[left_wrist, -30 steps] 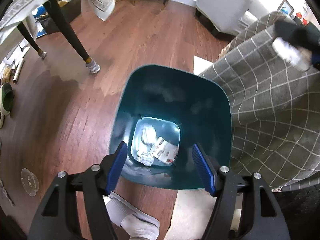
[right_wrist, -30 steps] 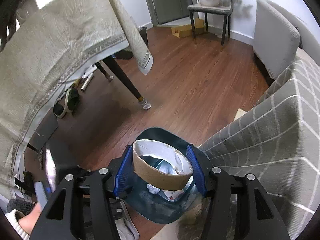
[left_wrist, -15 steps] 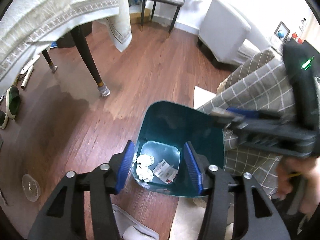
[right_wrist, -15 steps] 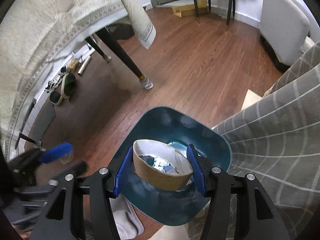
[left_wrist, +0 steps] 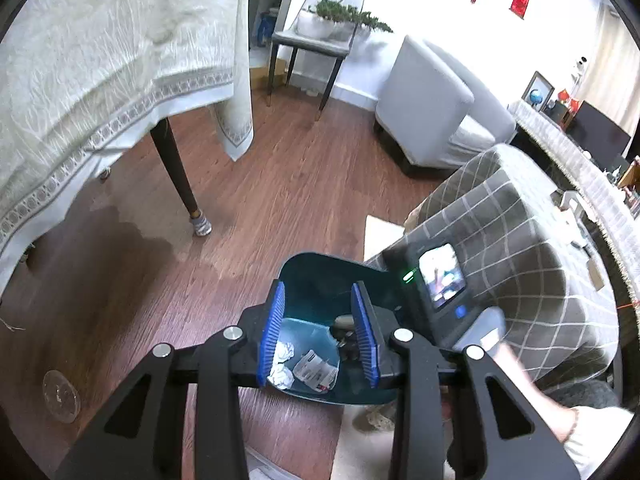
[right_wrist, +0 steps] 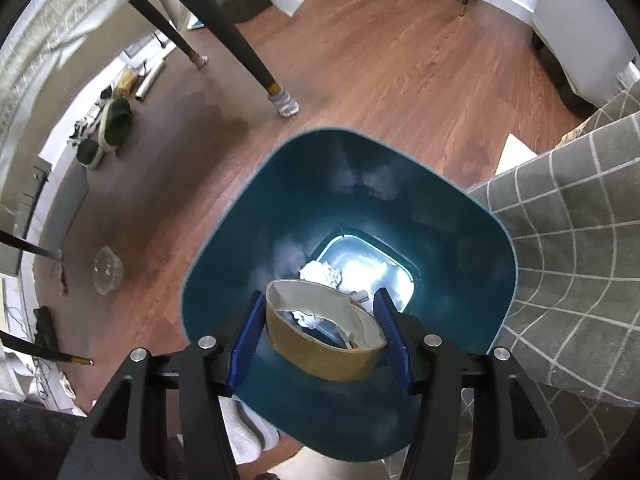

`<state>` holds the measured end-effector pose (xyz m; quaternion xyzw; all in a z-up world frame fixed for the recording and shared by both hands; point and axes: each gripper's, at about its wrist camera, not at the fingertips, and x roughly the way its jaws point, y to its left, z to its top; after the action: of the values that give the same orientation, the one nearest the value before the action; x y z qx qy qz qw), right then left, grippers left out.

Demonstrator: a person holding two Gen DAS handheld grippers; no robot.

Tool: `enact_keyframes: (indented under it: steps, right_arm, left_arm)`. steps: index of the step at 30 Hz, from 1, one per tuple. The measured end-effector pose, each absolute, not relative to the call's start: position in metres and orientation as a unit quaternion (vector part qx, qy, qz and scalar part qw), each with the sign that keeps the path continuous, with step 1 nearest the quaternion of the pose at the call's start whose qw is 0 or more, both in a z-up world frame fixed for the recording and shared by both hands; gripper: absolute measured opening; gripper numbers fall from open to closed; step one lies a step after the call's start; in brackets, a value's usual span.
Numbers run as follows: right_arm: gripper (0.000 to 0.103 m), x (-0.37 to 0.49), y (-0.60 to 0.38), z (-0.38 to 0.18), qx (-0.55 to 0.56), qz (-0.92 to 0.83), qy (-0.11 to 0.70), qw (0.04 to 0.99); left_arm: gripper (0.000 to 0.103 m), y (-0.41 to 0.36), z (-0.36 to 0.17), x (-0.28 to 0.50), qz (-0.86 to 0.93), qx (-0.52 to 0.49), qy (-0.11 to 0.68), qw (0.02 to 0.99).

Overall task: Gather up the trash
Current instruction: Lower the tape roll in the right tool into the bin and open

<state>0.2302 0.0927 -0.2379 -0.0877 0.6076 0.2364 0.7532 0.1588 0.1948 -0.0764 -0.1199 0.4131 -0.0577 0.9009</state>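
Right gripper (right_wrist: 318, 332) fingers clamp one cardboard tape ring (right_wrist: 324, 350) above one teal trash bin (right_wrist: 460, 224) holding two crumpled paper wads (left_wrist: 282, 364) and one wrapper (left_wrist: 314, 370); left gripper (left_wrist: 318, 336) fingers narrowly apart, empty.

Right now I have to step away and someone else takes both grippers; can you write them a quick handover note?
Right gripper: shut on the cardboard tape ring, held over the open mouth of the teal trash bin.
Left gripper: open, holding nothing, hovering above the bin's near edge.
Bin: on the wood floor beside the grey checked sofa cover. Crumpled paper and a printed wrapper already lie at its bottom.
Done: some trash is binned.
Left: release the ring into the bin. A clear plastic lid lies on the floor left of the bin; possibly trash too.
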Motion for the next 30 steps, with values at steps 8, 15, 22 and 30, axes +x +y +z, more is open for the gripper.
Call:
enact_keyframes:
  steps: [8, 15, 22, 30]
  right_arm:
    - [0.06, 0.228, 0.085, -0.262, -0.11, 0.215, 0.629, 0.739]
    - [0.072, 0.227, 0.073, -0.268, -0.12, 0.203, 0.639, 0.732]
    - [0.072, 0.223, 0.07, -0.251, -0.123, 0.218, 0.624, 0.74]
    - [0.072, 0.219, 0.062, -0.202, -0.106, 0.256, 0.58, 0.766]
  left_arm:
    - [0.036, 0.192, -0.047, 0.15, -0.069, -0.115, 0.383, 0.914]
    - [0.036, 0.19, -0.033, 0.149, -0.076, -0.12, 0.37, 0.918]
    - [0.036, 0.185, -0.017, 0.149, -0.081, -0.119, 0.352, 0.925]
    - [0.036, 0.172, -0.001, 0.154, -0.084, -0.111, 0.333, 0.932]
